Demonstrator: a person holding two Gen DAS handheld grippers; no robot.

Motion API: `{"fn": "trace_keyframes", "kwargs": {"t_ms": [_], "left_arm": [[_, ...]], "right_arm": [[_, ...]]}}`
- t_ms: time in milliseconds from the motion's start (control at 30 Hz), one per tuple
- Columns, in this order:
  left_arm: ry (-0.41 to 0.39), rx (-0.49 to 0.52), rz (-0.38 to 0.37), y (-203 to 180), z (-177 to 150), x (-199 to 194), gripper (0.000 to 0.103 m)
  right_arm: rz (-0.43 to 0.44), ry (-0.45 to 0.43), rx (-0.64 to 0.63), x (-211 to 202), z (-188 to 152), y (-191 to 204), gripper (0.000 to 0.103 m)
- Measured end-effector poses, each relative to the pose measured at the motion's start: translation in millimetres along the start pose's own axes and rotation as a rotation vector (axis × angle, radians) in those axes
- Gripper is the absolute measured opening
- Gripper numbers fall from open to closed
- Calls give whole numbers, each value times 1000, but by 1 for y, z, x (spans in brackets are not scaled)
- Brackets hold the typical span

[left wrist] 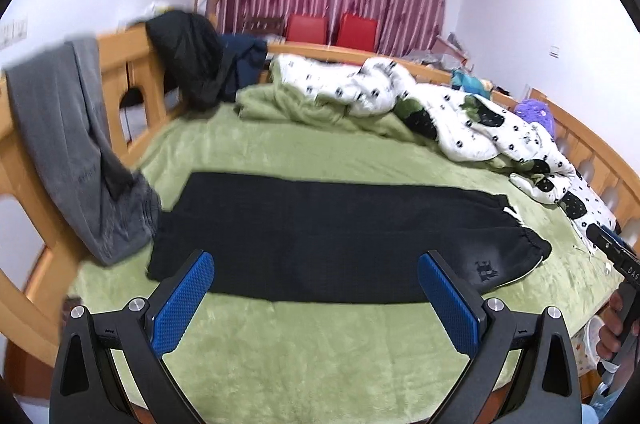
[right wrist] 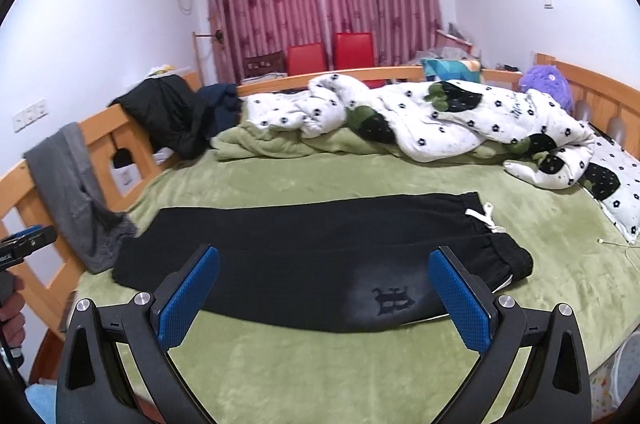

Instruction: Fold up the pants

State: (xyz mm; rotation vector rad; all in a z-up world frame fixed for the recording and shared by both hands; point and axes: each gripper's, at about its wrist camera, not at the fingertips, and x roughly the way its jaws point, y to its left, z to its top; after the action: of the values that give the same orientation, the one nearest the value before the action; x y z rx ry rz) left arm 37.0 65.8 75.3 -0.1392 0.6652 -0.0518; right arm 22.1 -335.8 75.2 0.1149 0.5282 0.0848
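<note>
Black pants [left wrist: 328, 236] lie flat on the green bed blanket [left wrist: 312, 352], folded lengthwise leg on leg, waistband with a white drawstring [right wrist: 486, 218] at the right and cuffs at the left. A dark embroidered logo [right wrist: 392, 300] shows near the waist. My left gripper [left wrist: 316, 280] hovers open above the near edge of the pants, blue pads wide apart, nothing between them. My right gripper [right wrist: 324, 278] is also open, above the pants [right wrist: 312, 256] near the logo. The right gripper's body and a hand [left wrist: 616, 324] show at the far right of the left wrist view.
A grey garment [left wrist: 76, 152] hangs over the wooden bed rail [left wrist: 24, 160] at the left, touching the cuffs. A rumpled white and green quilt [right wrist: 440, 120] lies along the back of the bed. Dark clothes [right wrist: 172, 116] drape over the rail. A white cable [right wrist: 616, 244] lies at the right.
</note>
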Motion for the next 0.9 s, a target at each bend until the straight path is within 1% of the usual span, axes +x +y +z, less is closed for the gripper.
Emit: {"fn": "trace_keyframes", "kwargs": {"t_ms": [100,167,233,267,300,367,400,433,467,500,600,667,733,833,900], "left_arm": [[37,-42,11,23,-17,35,103],[76,-76,22,43,-32,64,102],[118,-125,23,60,-49,87,101],[139,-147,16,67,-58,98,100],[164,-174,5,77,-68,113,99],[200,-219,0,91,-82,136,95],[222,-261,-8,101,-91,151,93],[235,-286,-14,107,-97,159,90],[255,-327,-28,116,-104,172,84],[265,-357,-40,121,-110,181,81],[247,-417,-63,133,-121,198,79],[231,-422,-90,136,-124,208,77],[227,-441,-89,138,-123,217,77],[230,-513,-93,148,-119,233,77],[219,-576,-81,158,-117,239,70]], "right_arm": [[12,75,20,31,-15,-18,95],[-2,119,9,57,-26,-32,94],[-15,175,17,81,-40,-48,85],[-10,202,29,91,-47,-56,76],[-11,228,45,101,-55,-64,72],[-46,268,82,122,-73,-84,72],[-60,276,99,130,-81,-93,70],[-69,283,119,137,-89,-102,69],[-75,291,148,143,-98,-111,66],[-74,296,180,149,-105,-121,64],[-55,322,286,165,-126,-147,64],[-51,324,332,173,-132,-156,64],[-35,325,383,185,-136,-163,64],[-7,304,452,202,-139,-171,64],[10,300,494,216,-140,-176,64]]}}
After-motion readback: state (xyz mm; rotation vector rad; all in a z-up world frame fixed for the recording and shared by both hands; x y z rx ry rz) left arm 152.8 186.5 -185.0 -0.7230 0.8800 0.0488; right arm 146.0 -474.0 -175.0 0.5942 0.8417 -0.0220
